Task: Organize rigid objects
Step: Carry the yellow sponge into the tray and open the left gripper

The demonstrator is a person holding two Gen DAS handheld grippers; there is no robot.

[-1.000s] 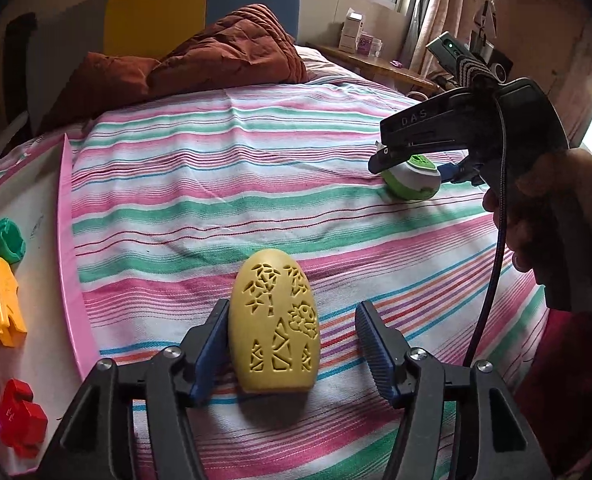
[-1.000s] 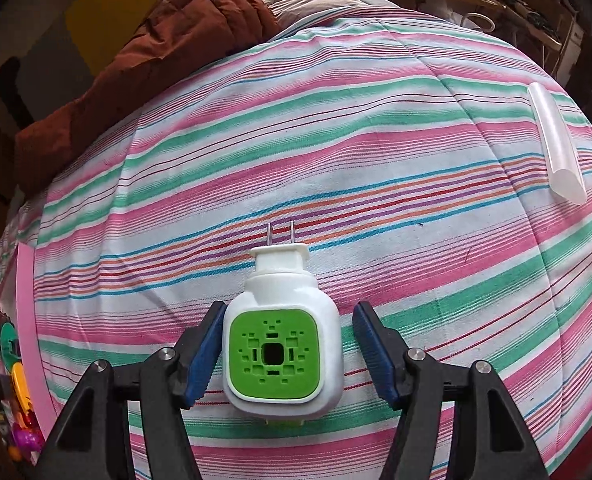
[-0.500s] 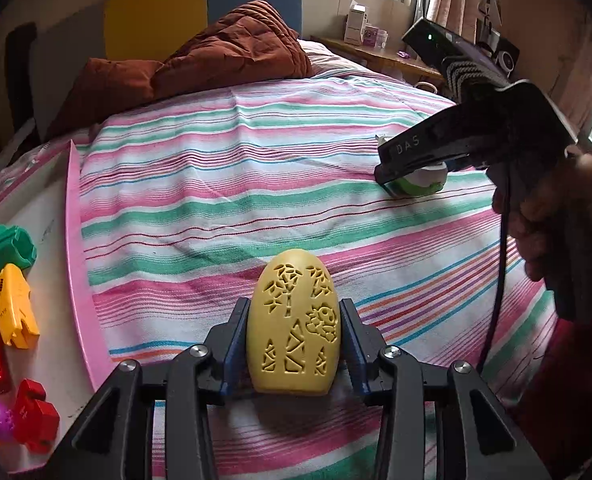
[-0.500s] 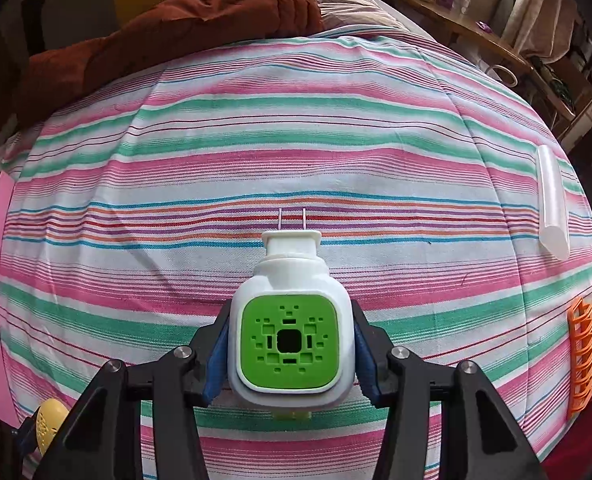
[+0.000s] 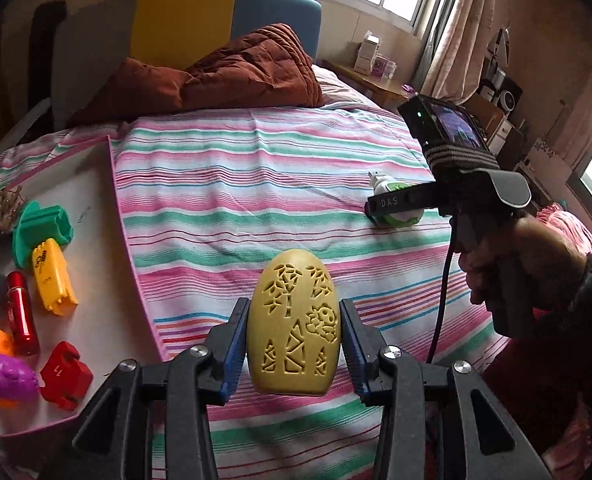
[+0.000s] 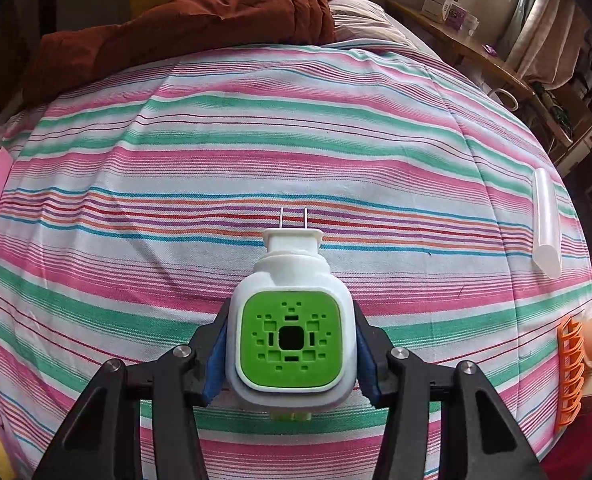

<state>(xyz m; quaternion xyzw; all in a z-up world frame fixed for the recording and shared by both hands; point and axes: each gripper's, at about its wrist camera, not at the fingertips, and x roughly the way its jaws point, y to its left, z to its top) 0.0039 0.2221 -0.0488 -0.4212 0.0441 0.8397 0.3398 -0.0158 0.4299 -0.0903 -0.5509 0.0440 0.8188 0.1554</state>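
Gripping the yellow egg (image 5: 294, 322) in my left gripper (image 5: 294, 344), long axis upright, narrow end up; my right gripper (image 6: 292, 346) clamps the plug-in device (image 6: 292, 336), prongs pointing away.

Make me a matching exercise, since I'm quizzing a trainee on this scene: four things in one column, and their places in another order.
Things:
1. yellow egg-shaped case
2. green-faced plug-in device
3. red cylinder
4. clear tube

Places:
A. lying loose on the striped bedsheet, far right in the right wrist view
B. clamped in the right tool
C. in the pink-rimmed tray
D. clamped in the left tool

Pairs: 1-D, 2-B, 3-C, 4-A
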